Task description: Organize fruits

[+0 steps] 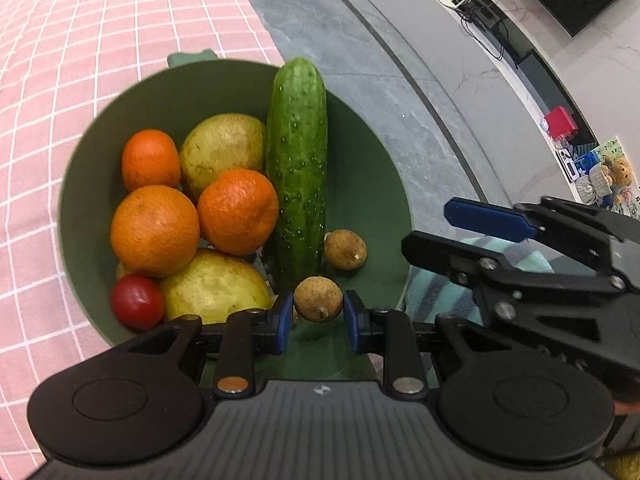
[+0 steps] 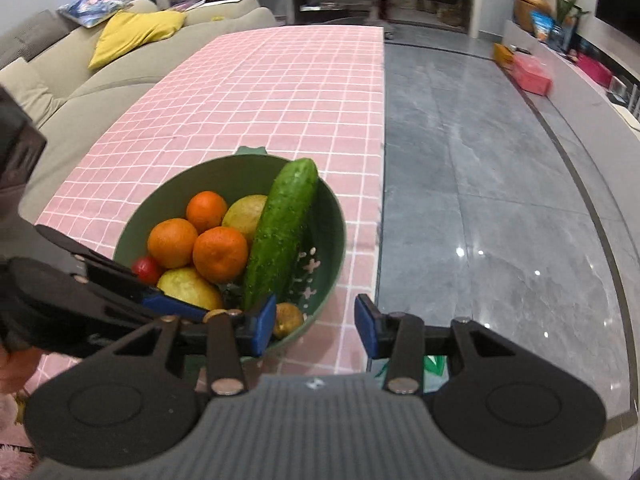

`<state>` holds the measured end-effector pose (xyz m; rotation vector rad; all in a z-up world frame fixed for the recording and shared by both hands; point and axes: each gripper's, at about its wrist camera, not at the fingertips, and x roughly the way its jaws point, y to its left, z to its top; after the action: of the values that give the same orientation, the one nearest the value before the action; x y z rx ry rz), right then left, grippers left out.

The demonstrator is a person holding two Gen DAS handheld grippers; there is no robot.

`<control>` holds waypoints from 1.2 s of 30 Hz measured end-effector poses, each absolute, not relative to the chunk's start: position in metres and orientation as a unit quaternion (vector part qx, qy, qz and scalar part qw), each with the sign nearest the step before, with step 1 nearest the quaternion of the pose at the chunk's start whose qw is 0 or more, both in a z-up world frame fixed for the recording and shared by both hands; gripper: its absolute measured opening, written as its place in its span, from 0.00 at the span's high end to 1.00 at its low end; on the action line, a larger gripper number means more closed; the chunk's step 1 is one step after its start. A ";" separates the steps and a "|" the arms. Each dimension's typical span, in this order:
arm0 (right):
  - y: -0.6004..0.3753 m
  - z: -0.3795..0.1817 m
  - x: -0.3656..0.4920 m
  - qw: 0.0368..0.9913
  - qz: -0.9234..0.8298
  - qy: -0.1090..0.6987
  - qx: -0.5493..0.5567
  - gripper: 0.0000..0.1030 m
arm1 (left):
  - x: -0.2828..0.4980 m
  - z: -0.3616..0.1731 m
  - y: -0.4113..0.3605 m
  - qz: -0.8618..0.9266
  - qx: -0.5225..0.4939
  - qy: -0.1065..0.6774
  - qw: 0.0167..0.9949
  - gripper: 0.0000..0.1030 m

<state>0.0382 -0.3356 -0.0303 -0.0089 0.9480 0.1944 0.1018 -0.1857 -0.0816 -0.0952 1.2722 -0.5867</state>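
A green bowl [image 1: 372,184] [image 2: 332,216] on the pink checked tablecloth holds oranges [image 1: 154,230], yellow-green pears [image 1: 224,152], a red tomato [image 1: 137,301], a cucumber [image 1: 297,168] and a small brown longan [image 1: 345,249]. My left gripper [image 1: 318,318] is over the bowl's near side. A second brown longan [image 1: 319,299] sits between its blue pads, which stand a little apart from it. My right gripper [image 2: 315,330] is open and empty just right of the bowl's near rim. It also shows in the left wrist view [image 1: 452,232].
The tablecloth [image 2: 280,92] ends at a right edge, with grey marble floor [image 2: 480,160] beyond. A beige sofa [image 2: 80,80] with a yellow cushion lies at the left. A striped teal cloth [image 1: 440,288] lies below the right gripper.
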 end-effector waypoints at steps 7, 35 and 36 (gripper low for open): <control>-0.332 -0.030 0.040 0.887 0.082 0.455 0.009 0.55 | 0.103 -0.085 -0.187 -0.258 -0.048 0.590 0.764 0.62; -0.236 0.076 0.002 0.953 0.020 0.300 0.034 0.16 | 0.018 0.076 -0.075 -0.092 0.054 0.315 0.943 0.43; -0.232 0.074 -0.004 0.953 0.020 0.299 0.031 0.16 | 0.012 0.075 -0.073 -0.086 0.057 0.311 0.945 0.40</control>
<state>-0.0039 -0.2324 0.0740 0.0630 0.6079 0.0397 0.0119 -0.0734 0.0748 0.1162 0.6327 -0.1743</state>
